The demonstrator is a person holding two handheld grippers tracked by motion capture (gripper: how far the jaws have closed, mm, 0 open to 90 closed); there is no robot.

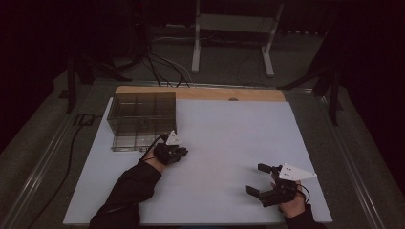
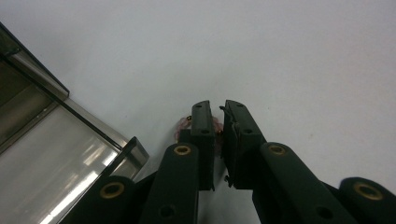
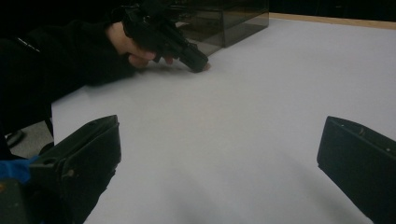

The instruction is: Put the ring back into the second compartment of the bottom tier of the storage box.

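Pink, thin and barely visible, a small object (image 2: 180, 127) lies on the white counter (image 1: 224, 138) between the nearly pressed-together jaws of the left gripper (image 2: 215, 112), just beside the smoked-plastic compartment box (image 1: 142, 119) near the far left corner. Risk — the jaws hold only its edge, so it may slip free on lifting. The right gripper (image 1: 256, 179) rests spread and empty near the near right corner.

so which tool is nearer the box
Left. The left tool sits just off the box, at its near right corner; the right tool is far across the table, near its right edge.
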